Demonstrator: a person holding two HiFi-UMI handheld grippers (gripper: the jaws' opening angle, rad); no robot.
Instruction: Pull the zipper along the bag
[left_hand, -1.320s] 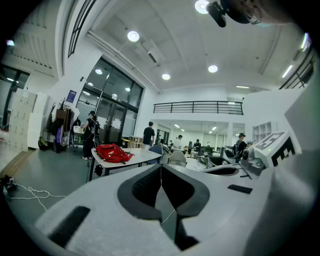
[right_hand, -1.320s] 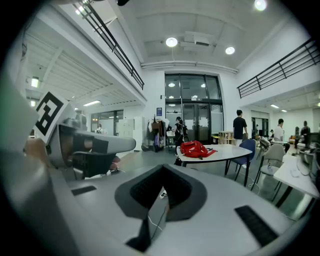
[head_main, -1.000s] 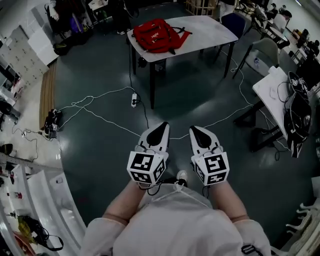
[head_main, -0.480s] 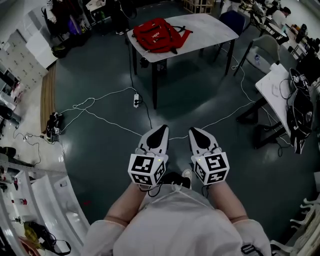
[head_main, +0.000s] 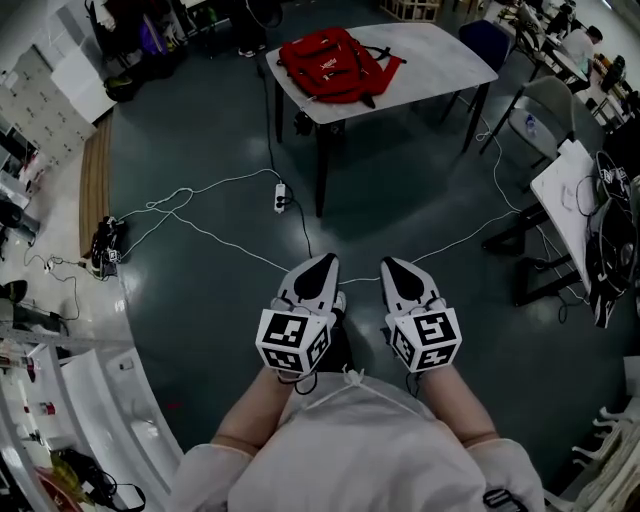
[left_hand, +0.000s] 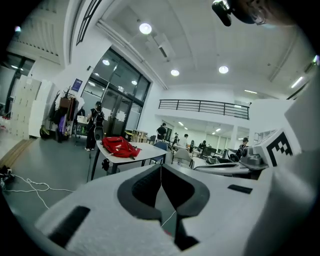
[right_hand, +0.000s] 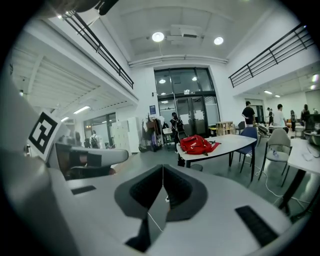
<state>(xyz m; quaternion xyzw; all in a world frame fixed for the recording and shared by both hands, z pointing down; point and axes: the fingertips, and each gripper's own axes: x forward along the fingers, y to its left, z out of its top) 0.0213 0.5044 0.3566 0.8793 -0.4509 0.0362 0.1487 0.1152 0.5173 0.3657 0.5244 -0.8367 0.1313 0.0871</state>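
A red bag (head_main: 335, 63) lies on a white table (head_main: 440, 52) far ahead across the floor; the bag (left_hand: 120, 147) shows small in the left gripper view, and the bag (right_hand: 198, 144) shows again in the right gripper view. My left gripper (head_main: 322, 266) and right gripper (head_main: 392, 268) are held side by side in front of my body, well short of the table. Both have their jaws closed tip to tip with nothing between them. No zipper can be made out at this distance.
White cables and a power strip (head_main: 283, 197) trail across the dark floor between me and the table. A second table (head_main: 570, 205) with gear and chairs stands at the right. White shelving (head_main: 90, 400) runs along the left. People stand in the background.
The table with the red bag has shifted slightly right and nearer in the head view as I step forward. Both grippers stay shut and level in front of me.
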